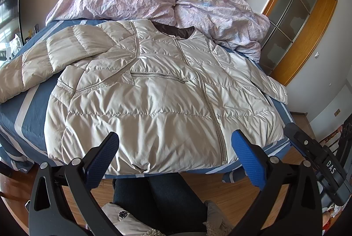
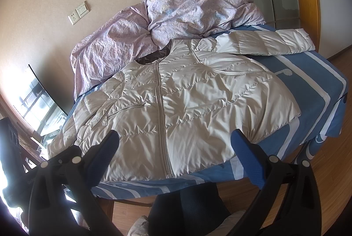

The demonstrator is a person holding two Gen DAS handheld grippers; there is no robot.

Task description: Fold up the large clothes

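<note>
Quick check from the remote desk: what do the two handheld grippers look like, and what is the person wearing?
The left gripper and the right gripper look the same: black plastic frames with silver pivot bolts and two fingers faced with blue dimpled pads. A black unit at the left view's right edge reads "DAS". The person wears dark trousers.

Each gripper is a black frame of two curved arms with round silver screw heads at the pivots. The left gripper [image 1: 175, 139] carries fingers [image 1: 249, 159] faced with blue dimpled pads, and so does the right gripper [image 2: 175, 137]. A black block beside the left one bears white letters "DAS". The person wears dark blue trousers [image 1: 167, 198] and a pale quilted garment with a dark round button.
</note>
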